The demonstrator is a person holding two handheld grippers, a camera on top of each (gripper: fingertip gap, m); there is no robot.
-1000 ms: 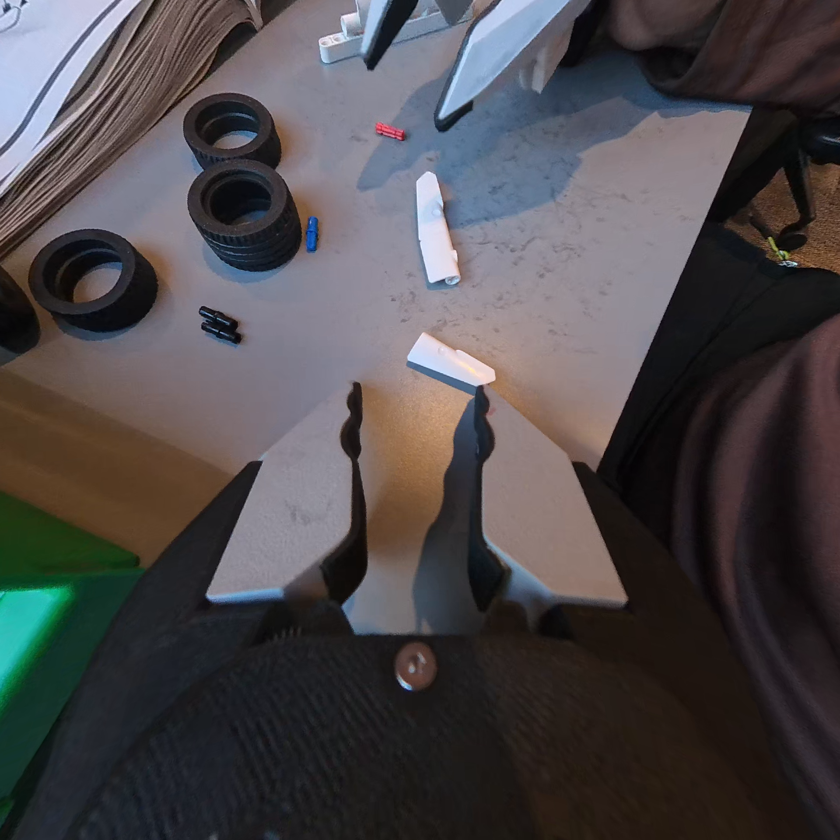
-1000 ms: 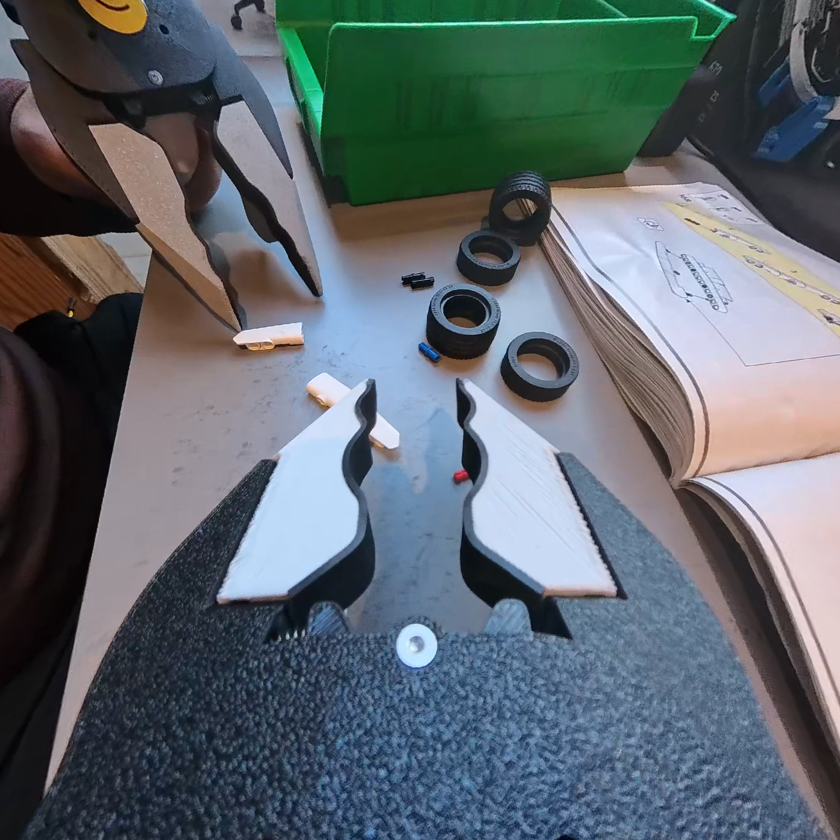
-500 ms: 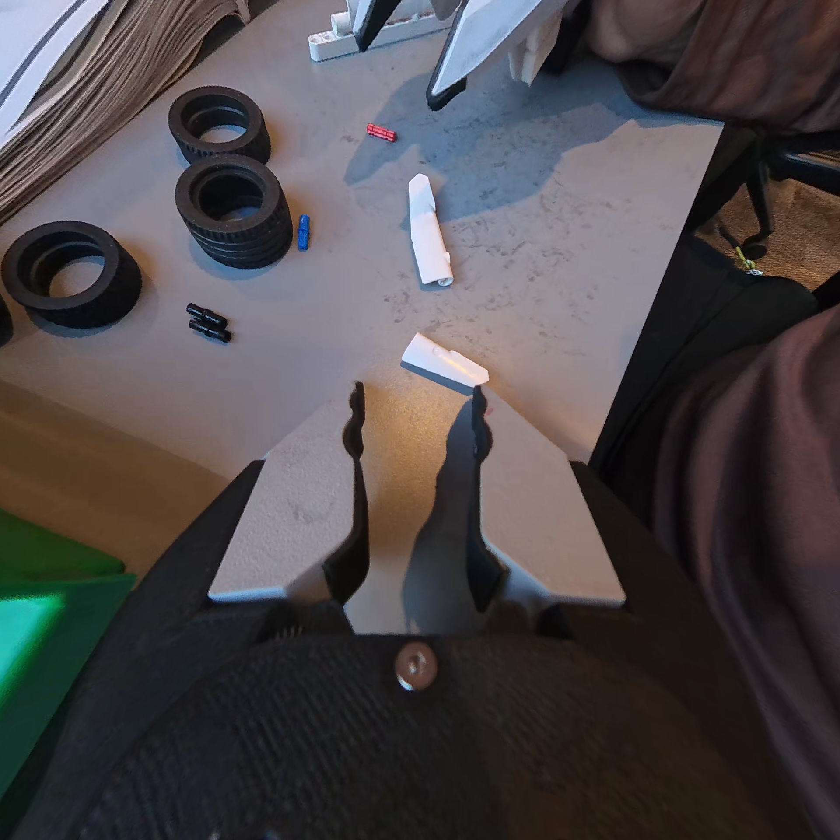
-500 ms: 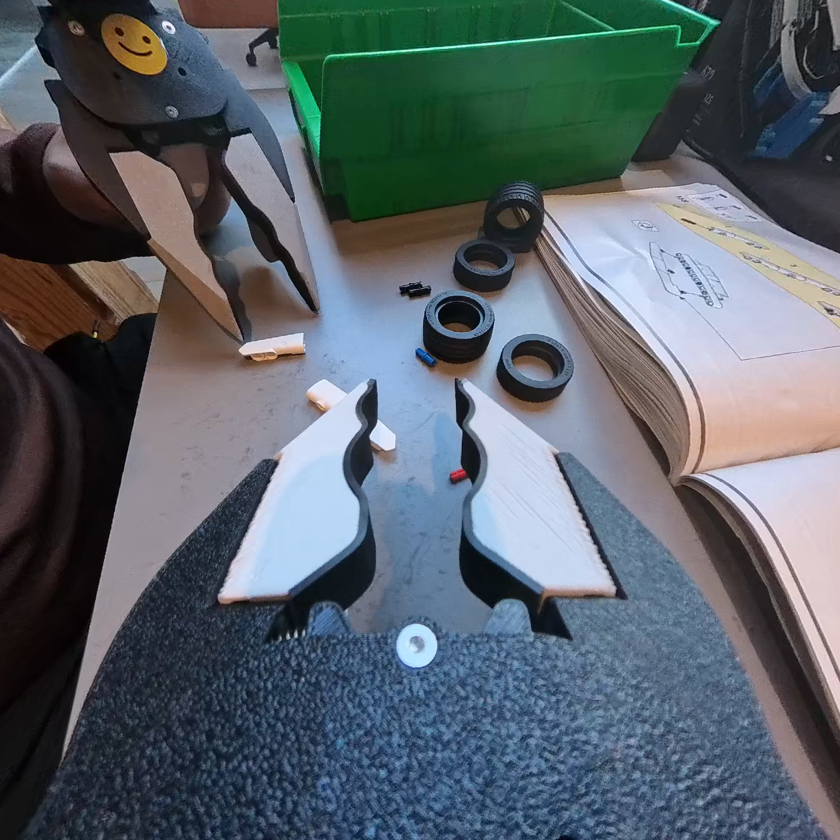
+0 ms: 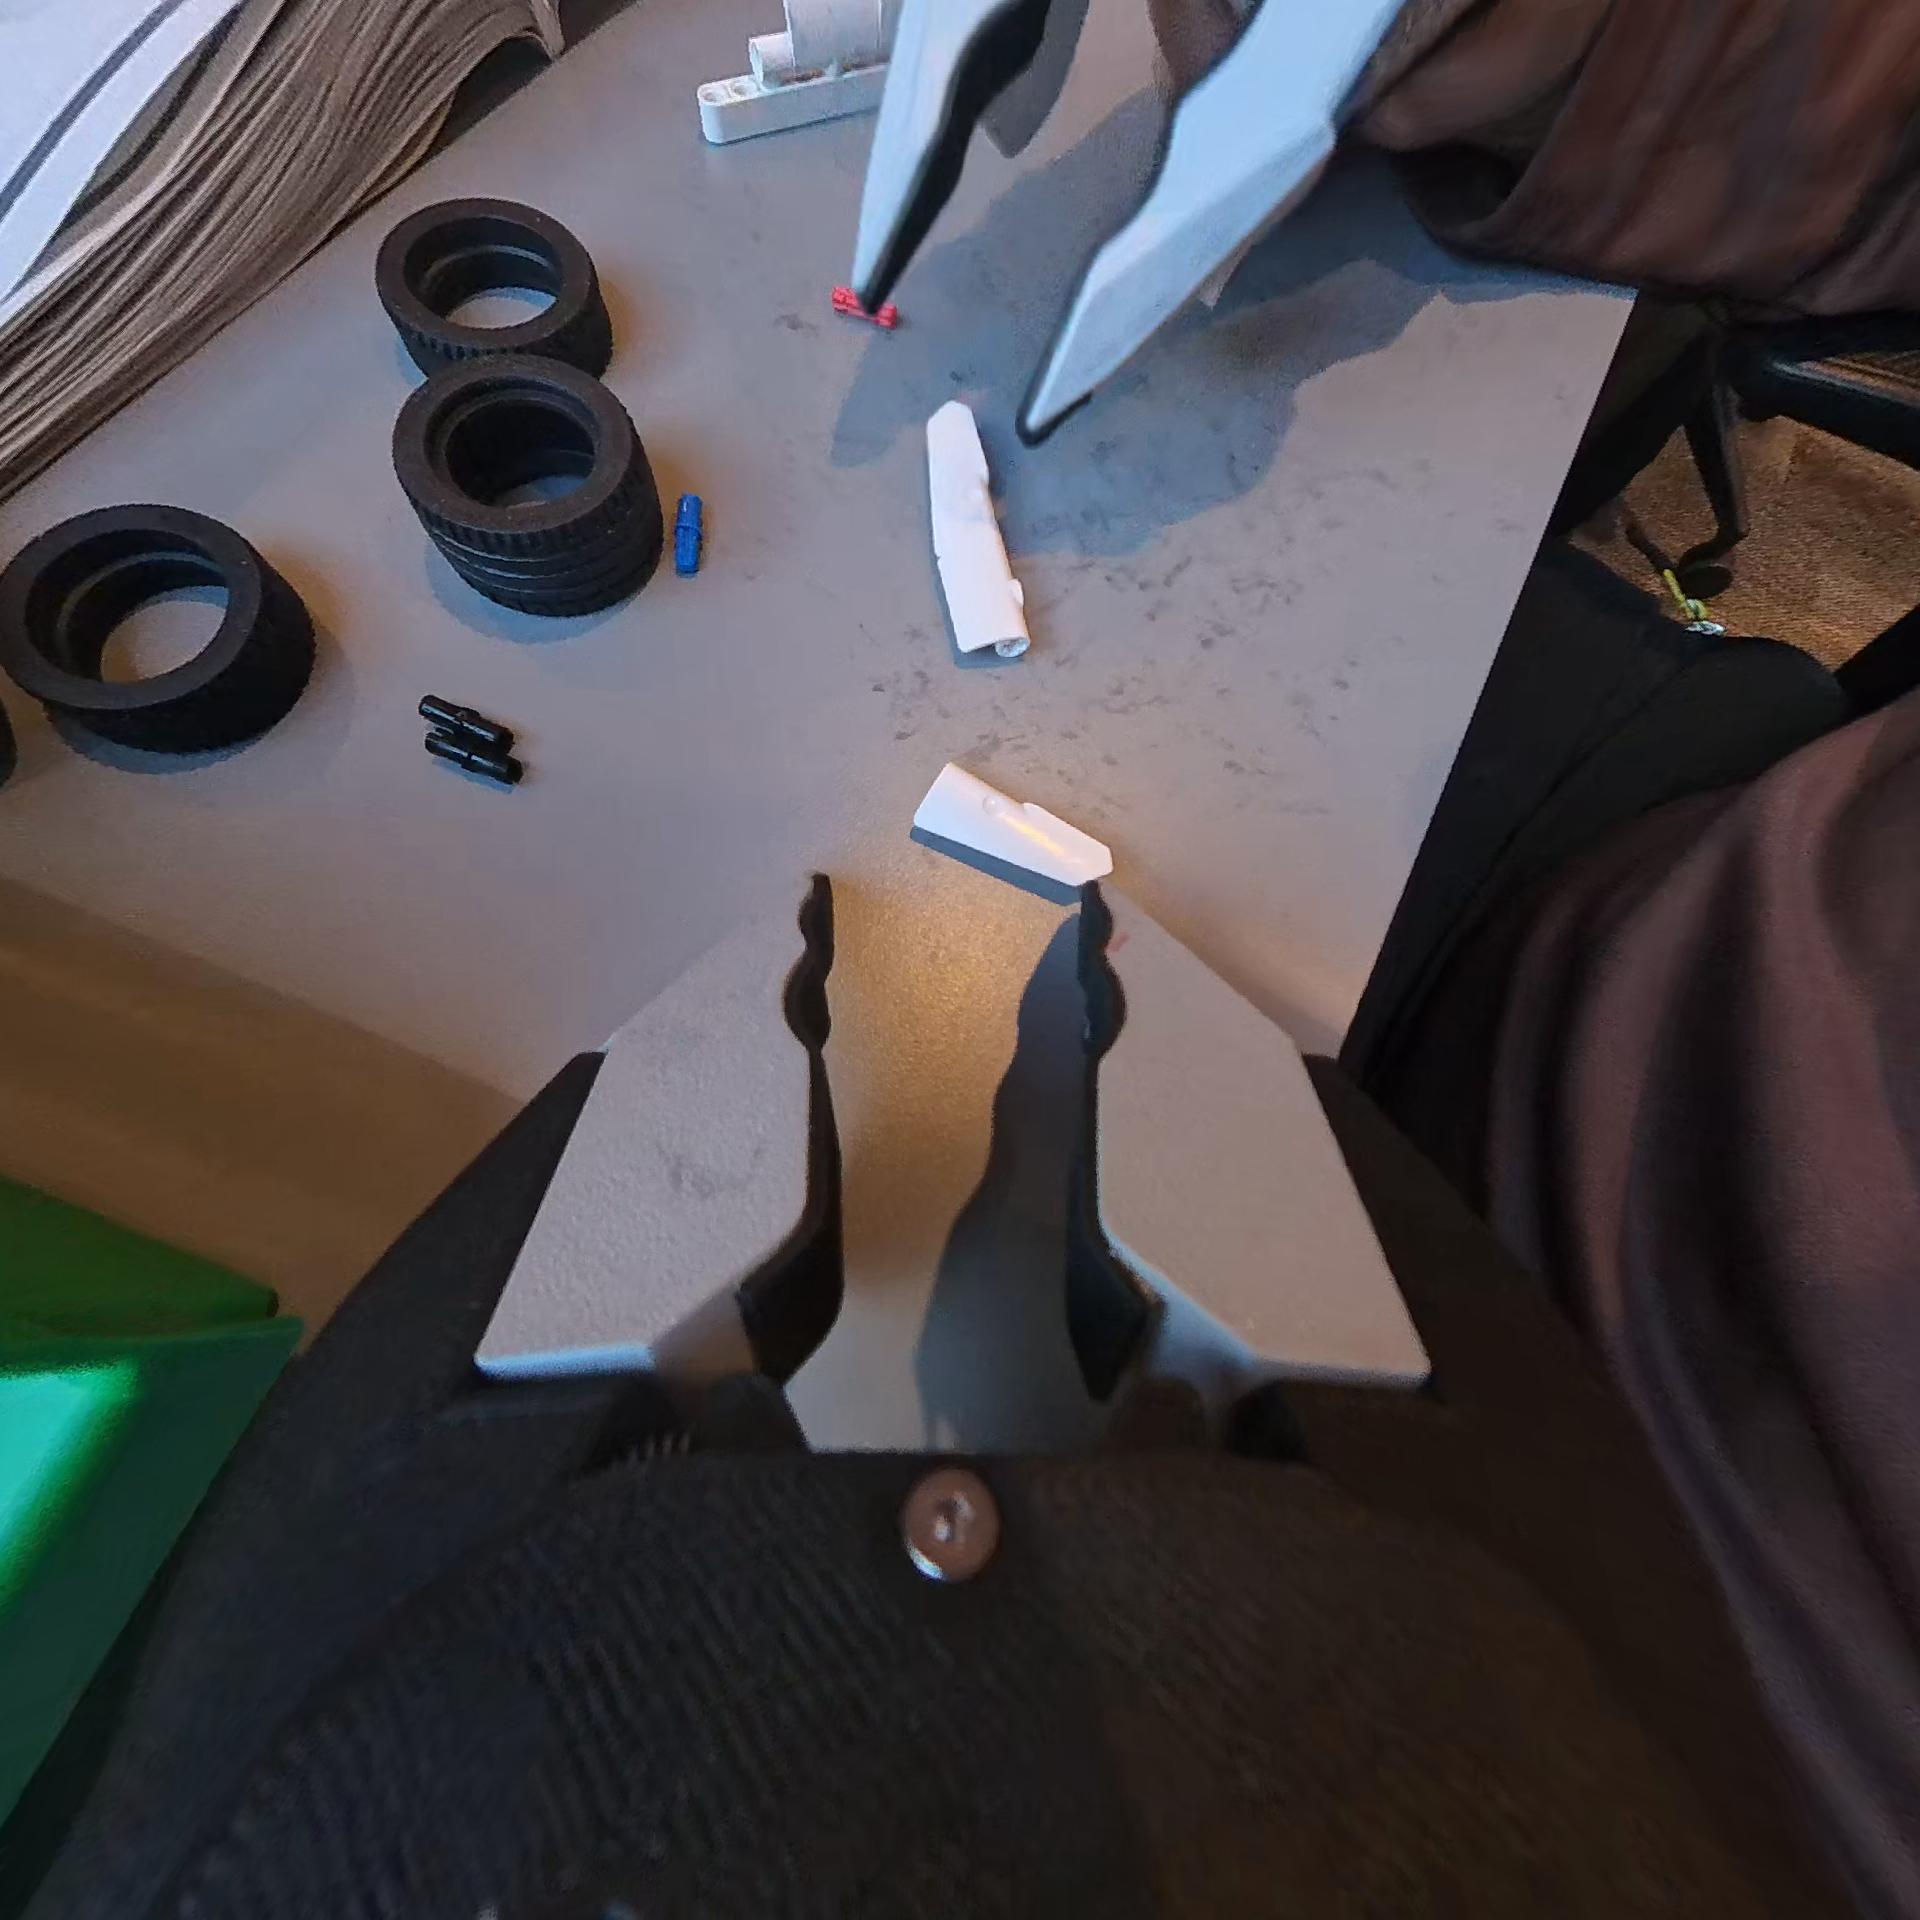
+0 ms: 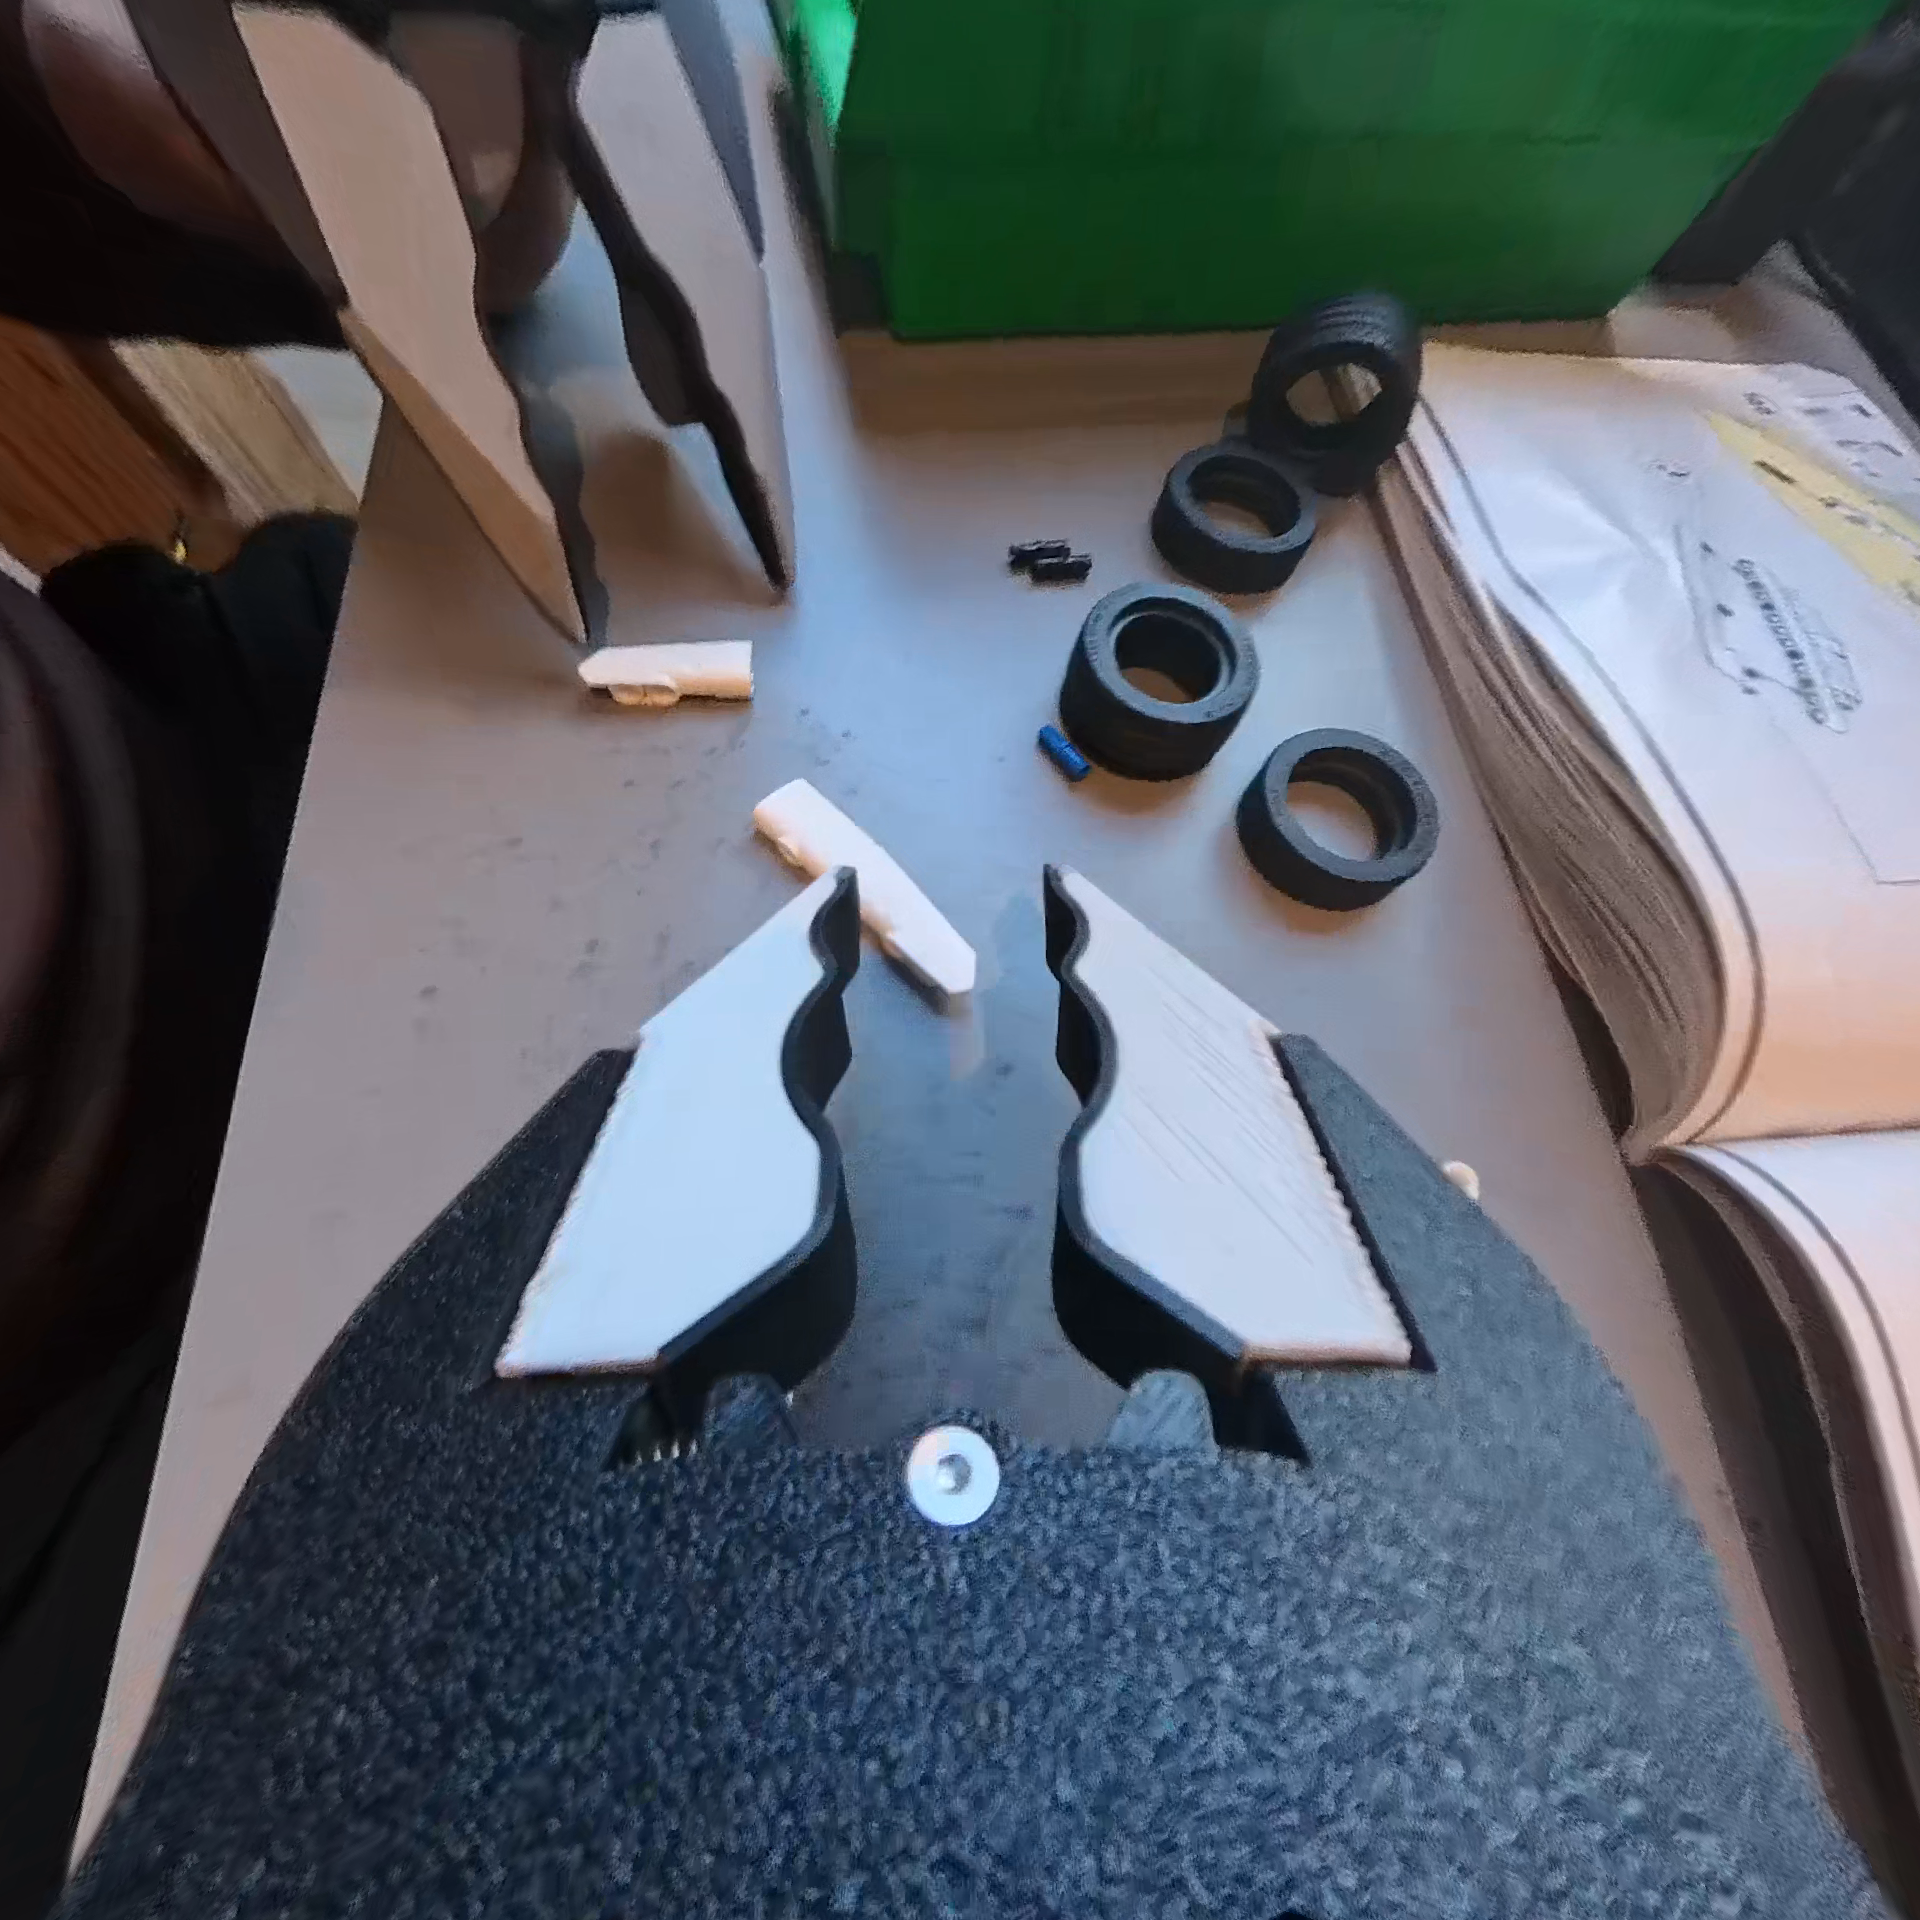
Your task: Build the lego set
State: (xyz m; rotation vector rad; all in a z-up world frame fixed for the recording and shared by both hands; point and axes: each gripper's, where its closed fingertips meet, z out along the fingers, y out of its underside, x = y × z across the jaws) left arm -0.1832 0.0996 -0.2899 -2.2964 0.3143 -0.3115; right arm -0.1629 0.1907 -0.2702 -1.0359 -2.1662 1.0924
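Two spread grippers over loose white Lego pieces on a grey table

The left gripper hangs with jaws apart and empty, one fingertip just over the short white piece; the right gripper is likewise spread, its tips near the long white piece and a red pin, with black tyres, black pins and a blue pin lying beside the open manual
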